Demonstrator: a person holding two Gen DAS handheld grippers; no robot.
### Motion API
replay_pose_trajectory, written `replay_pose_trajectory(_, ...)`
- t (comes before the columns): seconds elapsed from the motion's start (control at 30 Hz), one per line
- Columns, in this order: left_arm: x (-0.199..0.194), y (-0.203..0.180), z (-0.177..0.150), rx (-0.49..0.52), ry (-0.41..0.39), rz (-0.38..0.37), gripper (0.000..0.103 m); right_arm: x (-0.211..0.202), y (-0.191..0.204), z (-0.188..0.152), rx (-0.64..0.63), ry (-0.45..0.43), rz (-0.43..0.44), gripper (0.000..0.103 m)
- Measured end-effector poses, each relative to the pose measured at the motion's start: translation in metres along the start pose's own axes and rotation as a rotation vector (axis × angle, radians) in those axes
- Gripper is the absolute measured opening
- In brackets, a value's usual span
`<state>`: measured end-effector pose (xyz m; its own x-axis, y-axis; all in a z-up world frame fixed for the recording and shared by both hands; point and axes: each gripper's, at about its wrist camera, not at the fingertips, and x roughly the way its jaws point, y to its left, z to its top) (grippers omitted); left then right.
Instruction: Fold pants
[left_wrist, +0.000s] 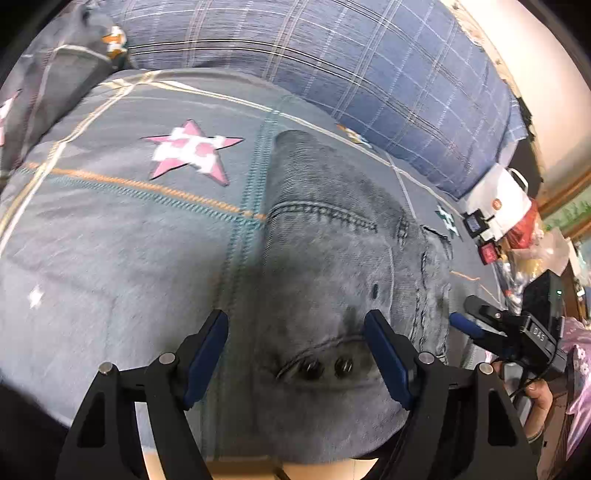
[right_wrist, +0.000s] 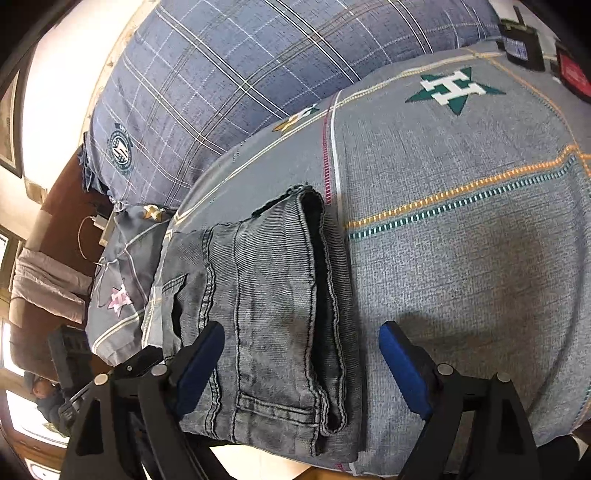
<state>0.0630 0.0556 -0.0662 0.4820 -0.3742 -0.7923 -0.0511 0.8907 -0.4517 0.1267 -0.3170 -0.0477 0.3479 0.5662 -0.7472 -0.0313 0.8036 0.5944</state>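
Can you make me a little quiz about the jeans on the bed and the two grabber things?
1. True or false: the left gripper is open above the jeans.
2. What lies under the jeans? A) bedsheet B) wooden floor C) white bag
3. Fill in: the star on the bedsheet left of the jeans is ____ and white.

Key: 1 true; 2 A; 3 pink. The right gripper is open too, and the jeans lie folded in layers.

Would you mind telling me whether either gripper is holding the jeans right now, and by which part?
Nothing is held: the left gripper and right gripper are both open above the folded jeans.
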Motion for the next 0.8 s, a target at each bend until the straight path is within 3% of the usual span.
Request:
replay_pose_trajectory(0.2, 0.028, -0.009, 0.001, 0.003, 0.065, -0.020, 0.077, 0.026, 0.004, 0.001, -0.023, 0.073, 0.027, 0.089)
replay_pose_trajectory(0.33, 0.036, -0.010, 0.002, -0.012, 0.075, -0.038, 0.077, 0.032, 0.021, -0.004, -0.097, 0.082, -0.004, 0.085)
replay_pose_trajectory(0.4, 0.038, -0.012, 0.004, -0.003, 0.068, -0.028, 0.075, 0.035, 0.022, -0.005, -0.109, 0.089, -0.045, 0.076)
replay_pose_trajectory(0.47, 0.039, -0.018, 0.005, 0.018, 0.063, 0.008, 0.064, 0.036, 0.020, -0.005, -0.107, 0.083, -0.077, 0.069)
replay_pose_trajectory(0.57, 0.042, -0.026, 0.005, 0.054, 0.054, 0.059, 0.054, 0.036, 0.027, -0.008, -0.163, 0.082, -0.157, 0.051)
replay_pose_trajectory(0.6, 0.042, -0.029, 0.005, 0.065, 0.049, 0.071, 0.051, 0.037, 0.030, -0.010, -0.183, 0.084, -0.183, 0.041)
replay_pose_trajectory(0.67, 0.039, -0.040, 0.003, 0.110, 0.034, 0.106, 0.032, 0.036, 0.044, -0.015, -0.240, 0.072, -0.240, 0.027)
replay_pose_trajectory(0.7, 0.037, -0.045, 0.002, 0.131, 0.029, 0.115, 0.030, 0.035, 0.050, -0.017, -0.263, 0.063, -0.262, 0.021)
replay_pose_trajectory(0.8, 0.033, -0.059, 0.001, 0.190, 0.010, 0.145, 0.025, 0.029, 0.059, -0.019, -0.282, 0.041, -0.271, 0.017)
